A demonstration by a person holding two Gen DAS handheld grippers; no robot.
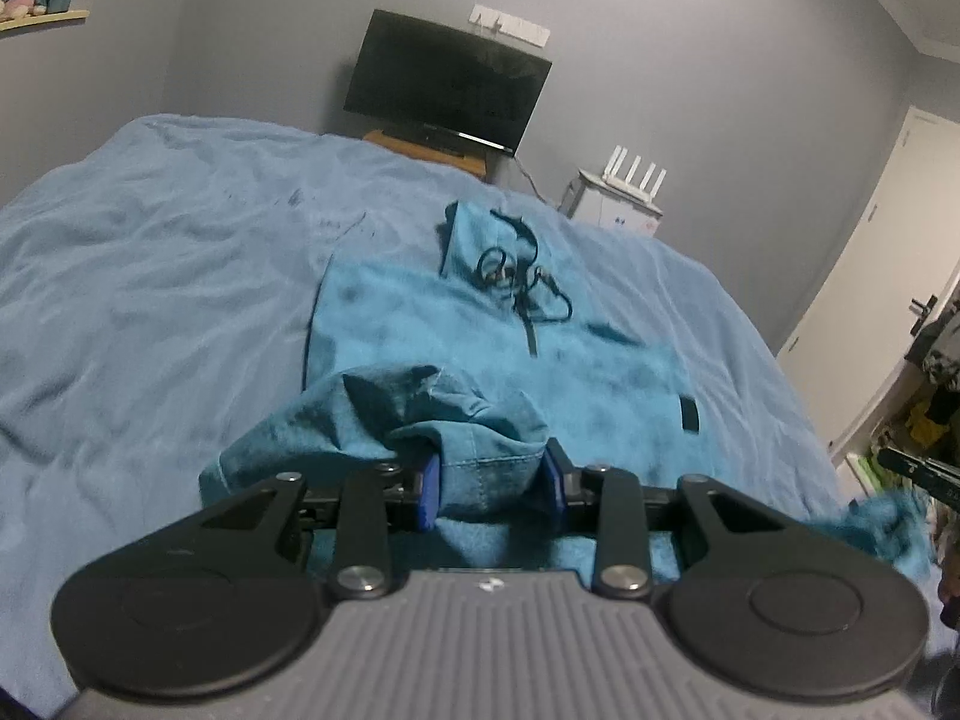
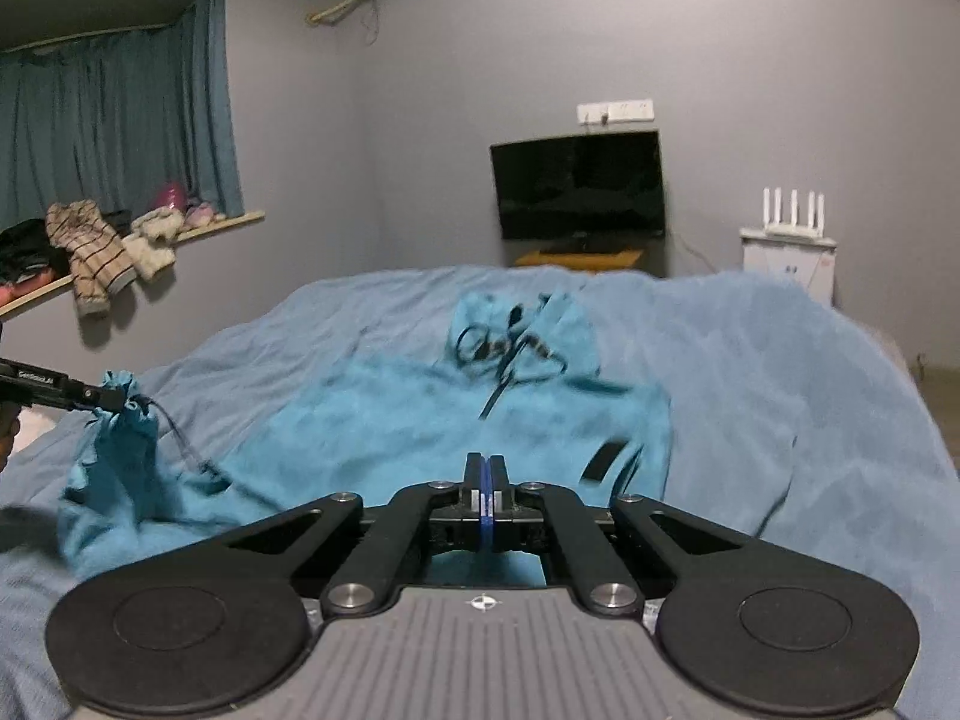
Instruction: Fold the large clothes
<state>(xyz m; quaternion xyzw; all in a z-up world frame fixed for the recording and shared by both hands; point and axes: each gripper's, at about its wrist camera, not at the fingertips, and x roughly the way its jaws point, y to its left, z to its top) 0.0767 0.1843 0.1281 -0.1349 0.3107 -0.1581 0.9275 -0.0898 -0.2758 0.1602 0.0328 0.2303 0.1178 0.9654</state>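
A teal hoodie point(image 1: 480, 330) with black drawstrings lies spread on the light blue bed point(image 1: 150, 252), hood toward the far wall. My left gripper point(image 1: 493, 483) is shut on a bunched fold of the hoodie's hem and holds it lifted. In the right wrist view the hoodie point(image 2: 420, 408) lies ahead, and the left gripper point(image 2: 114, 399) shows at the left edge pinching the raised cloth. My right gripper point(image 2: 487, 495) is shut, its blue pads pressed together; it seems to pinch the hoodie's near edge, but the cloth between the pads is hidden. The right gripper point(image 1: 918, 471) also shows by lifted cloth in the left wrist view.
A black TV point(image 2: 579, 186) stands on a wooden stand against the far wall. A white cabinet with a router point(image 2: 789, 252) is to its right. A window ledge with piled clothes point(image 2: 96, 252) is on the left. A door point(image 1: 888, 276) is at the right.
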